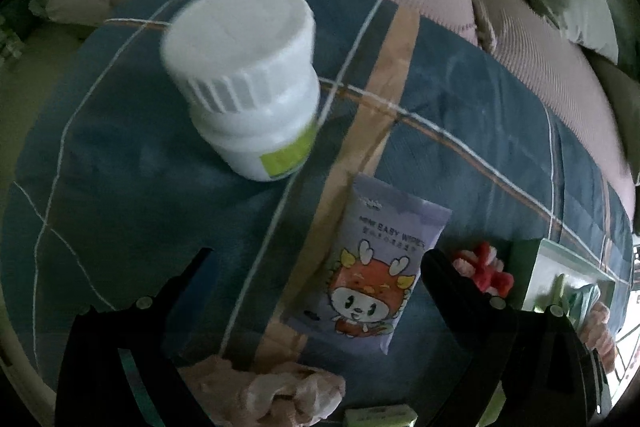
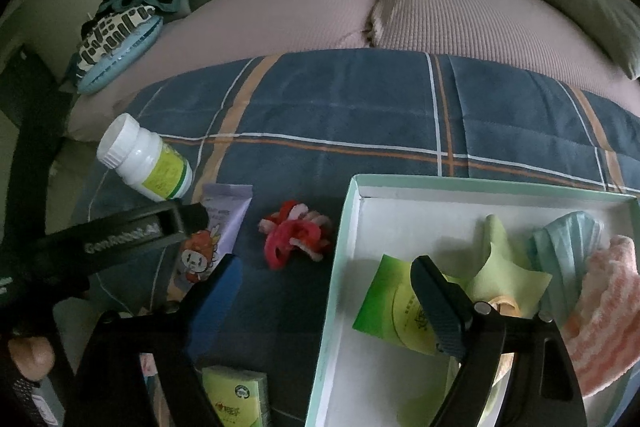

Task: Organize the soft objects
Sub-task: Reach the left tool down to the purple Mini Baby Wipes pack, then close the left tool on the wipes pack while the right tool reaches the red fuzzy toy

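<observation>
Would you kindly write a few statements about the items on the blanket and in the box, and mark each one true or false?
1. The white bottle lies on its side on the plaid blanket. True.
2. The baby wipes pack is inside the box. False: it lies on the blanket, outside the box.
3. The red and pink chenille toy lies between the wipes pack and the box. True.
4. The right claw is clamped on the toy. False: it is open and holds nothing.
5. The box is empty. False: it holds a green packet, a blue face mask and more.
</observation>
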A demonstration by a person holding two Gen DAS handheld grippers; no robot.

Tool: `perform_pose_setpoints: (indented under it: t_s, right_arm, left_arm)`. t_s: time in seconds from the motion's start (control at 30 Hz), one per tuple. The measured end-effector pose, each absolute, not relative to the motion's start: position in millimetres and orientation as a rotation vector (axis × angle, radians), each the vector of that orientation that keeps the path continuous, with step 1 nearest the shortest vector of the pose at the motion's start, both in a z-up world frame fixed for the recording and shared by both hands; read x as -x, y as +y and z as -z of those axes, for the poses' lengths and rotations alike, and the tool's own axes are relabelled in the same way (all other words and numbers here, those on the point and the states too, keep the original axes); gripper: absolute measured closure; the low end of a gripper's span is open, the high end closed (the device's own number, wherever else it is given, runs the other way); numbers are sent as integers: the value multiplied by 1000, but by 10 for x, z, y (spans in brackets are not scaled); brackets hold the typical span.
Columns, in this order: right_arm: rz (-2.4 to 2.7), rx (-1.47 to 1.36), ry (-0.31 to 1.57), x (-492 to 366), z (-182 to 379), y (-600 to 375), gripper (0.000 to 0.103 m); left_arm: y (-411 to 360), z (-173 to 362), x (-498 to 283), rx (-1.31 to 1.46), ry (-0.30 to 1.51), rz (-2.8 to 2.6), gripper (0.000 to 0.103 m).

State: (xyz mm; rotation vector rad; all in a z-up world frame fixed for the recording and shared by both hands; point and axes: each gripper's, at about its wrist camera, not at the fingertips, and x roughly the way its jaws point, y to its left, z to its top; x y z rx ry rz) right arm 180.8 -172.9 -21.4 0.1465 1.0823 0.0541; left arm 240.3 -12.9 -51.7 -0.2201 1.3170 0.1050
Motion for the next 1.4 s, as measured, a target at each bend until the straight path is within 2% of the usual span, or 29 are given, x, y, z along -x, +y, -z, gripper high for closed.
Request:
perform_pose_setpoints:
  t_s: [0.5, 0.6, 0.87, 1.03, 1.2, 1.4]
  right_arm:
    - [-36, -154, 1094, -1810, 246, -1794, 15]
    - [-32, -159, 1092, -1811, 245, -1811, 15]
    - [-17, -165, 1098, -1817, 264, -1847, 15]
    - [-18, -164, 1098, -1817, 268, -1851, 15]
    - [-20, -164, 1095, -1819, 267, -1846, 15]
    - [-39, -163, 1082, -1818, 252, -1821, 15]
  left_arm:
    - [-293, 701, -2478, 195, 1343, -79, 5]
    - [-322, 715, -2491, 186, 1345, -80, 11]
    - [-397, 739, -2523, 175, 1344, -76, 21]
    - [-377, 737, -2501, 186, 1333, -74, 39]
    - [-331, 719, -2493, 196, 1326, -78, 49]
    - [-314, 717, -2506, 211, 1325, -75, 50]
